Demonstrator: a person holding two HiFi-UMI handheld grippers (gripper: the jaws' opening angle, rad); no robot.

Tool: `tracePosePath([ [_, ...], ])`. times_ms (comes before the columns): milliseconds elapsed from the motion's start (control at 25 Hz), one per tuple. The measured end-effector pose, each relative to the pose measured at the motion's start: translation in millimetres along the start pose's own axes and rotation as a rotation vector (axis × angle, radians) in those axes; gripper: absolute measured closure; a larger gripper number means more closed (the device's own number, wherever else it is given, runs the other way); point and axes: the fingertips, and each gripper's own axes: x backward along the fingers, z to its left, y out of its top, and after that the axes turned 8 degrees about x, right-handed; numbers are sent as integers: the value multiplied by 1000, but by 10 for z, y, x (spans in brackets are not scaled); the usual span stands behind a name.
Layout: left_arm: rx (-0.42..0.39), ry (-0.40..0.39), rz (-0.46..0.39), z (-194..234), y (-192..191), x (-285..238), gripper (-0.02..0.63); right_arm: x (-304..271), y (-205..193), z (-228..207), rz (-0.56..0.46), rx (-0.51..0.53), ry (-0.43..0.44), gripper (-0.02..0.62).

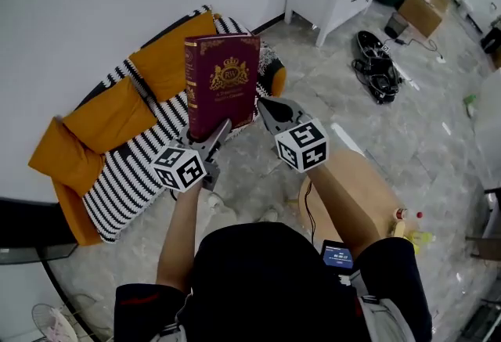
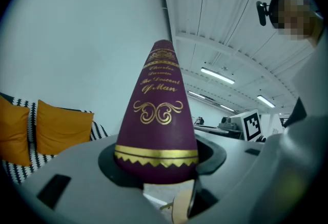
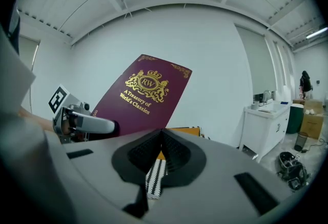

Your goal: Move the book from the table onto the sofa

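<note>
The left gripper (image 1: 218, 133) pinches the book (image 1: 221, 82) by its bottom edge, long axis upright, in the air. The sofa (image 1: 125, 176) lies just beyond. The right gripper (image 1: 263, 104), pressed together and empty, sits just beside the book.

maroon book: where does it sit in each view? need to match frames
Head view: maroon book upright at centre, in front of the sofa.
Left gripper view: its spine fills the centre.
Right gripper view: front cover, tilted, left of centre.
Shared landmark: the striped sofa with orange cushions.
</note>
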Motion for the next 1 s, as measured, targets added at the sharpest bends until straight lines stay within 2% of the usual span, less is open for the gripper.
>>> tracePosePath([
  [80,4,25,-11,299,114,129,362,-326,19,151,8,-11,25,578],
  [320,-16,99,-52,370,81,79,362,-460,-53,79,-13,-60,95,578],
  [560,42,129,-60,1234,560,619,362,-1426,318,628,15,-93,137,578],
  [840,42,153,-78,1559,611,672,362,-1752,273,721,18,-87,170,578],
  [1000,50,162,-77,2059,863,1005,362,-2280,451,1101,35,-68,180,578],
])
